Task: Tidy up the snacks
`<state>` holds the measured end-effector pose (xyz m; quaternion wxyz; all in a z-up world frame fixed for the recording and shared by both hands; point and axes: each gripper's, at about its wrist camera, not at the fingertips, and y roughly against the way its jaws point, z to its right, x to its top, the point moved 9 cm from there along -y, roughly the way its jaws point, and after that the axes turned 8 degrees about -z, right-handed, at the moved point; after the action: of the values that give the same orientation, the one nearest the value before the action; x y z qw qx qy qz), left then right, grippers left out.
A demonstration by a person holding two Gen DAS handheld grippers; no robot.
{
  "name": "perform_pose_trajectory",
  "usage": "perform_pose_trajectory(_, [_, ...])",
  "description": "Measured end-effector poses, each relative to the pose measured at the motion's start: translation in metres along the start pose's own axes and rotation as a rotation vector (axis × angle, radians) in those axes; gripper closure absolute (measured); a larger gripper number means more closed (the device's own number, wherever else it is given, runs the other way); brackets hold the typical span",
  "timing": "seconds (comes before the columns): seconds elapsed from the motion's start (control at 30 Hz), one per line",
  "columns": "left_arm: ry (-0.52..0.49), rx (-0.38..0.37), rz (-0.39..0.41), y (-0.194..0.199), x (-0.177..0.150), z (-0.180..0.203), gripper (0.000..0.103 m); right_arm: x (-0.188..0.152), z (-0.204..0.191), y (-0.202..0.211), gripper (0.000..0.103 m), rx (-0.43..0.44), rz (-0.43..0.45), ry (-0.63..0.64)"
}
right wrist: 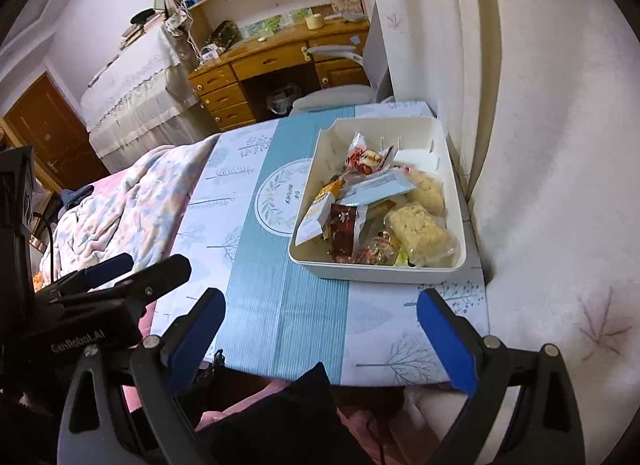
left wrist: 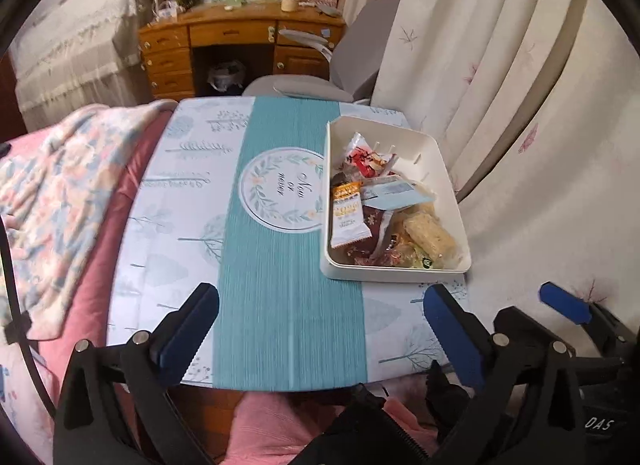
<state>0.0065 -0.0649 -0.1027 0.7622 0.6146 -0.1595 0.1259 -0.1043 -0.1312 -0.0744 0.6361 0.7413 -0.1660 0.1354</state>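
A white plastic bin (left wrist: 456, 201) (right wrist: 456, 209) sits on the right side of the small table (left wrist: 280, 265) (right wrist: 264, 265). It holds several wrapped snacks: an orange and white bar (left wrist: 349, 217), a pale blue packet (left wrist: 396, 191) (right wrist: 380, 187), a brown packet (right wrist: 342, 227), yellow rice cakes (left wrist: 430, 233) (right wrist: 420, 231) and a red packet (left wrist: 362, 153) (right wrist: 362, 155). My left gripper (left wrist: 320, 309) is open and empty over the table's near edge. My right gripper (right wrist: 320, 313) is open and empty at the near edge, below the bin. The left gripper also shows at the left of the right wrist view (right wrist: 132, 269).
A floral blanket (left wrist: 60, 185) (right wrist: 120, 205) on a pink bed lies left of the table. A white curtain (left wrist: 520, 105) (right wrist: 540, 145) hangs right of the bin. A grey chair (left wrist: 352, 61) and a wooden desk (left wrist: 240, 37) (right wrist: 272, 57) stand behind the table.
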Motion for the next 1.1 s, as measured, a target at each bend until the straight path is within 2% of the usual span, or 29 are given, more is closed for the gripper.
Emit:
perform_pose_trajectory(0.27, [0.052,0.1,0.055,0.017,-0.001,-0.011,0.001,0.0,-0.007,0.002,0.0,0.005,0.023,0.034])
perform_pose_trajectory(0.5, [0.073,0.135,0.086,0.024,-0.003,-0.012,0.001,0.003,-0.008,0.001,0.0,0.018,0.035,0.05])
perform_pose_trajectory(0.8, [0.075,0.17,0.088,0.022,-0.005,-0.007,0.001,0.003,0.005,-0.006,0.0,0.036,0.028,0.04])
perform_pose_trajectory(1.1, [0.054,0.183,0.043,0.009,-0.009,0.006,0.001,0.001,0.014,-0.007,0.0,0.039,0.017,0.03])
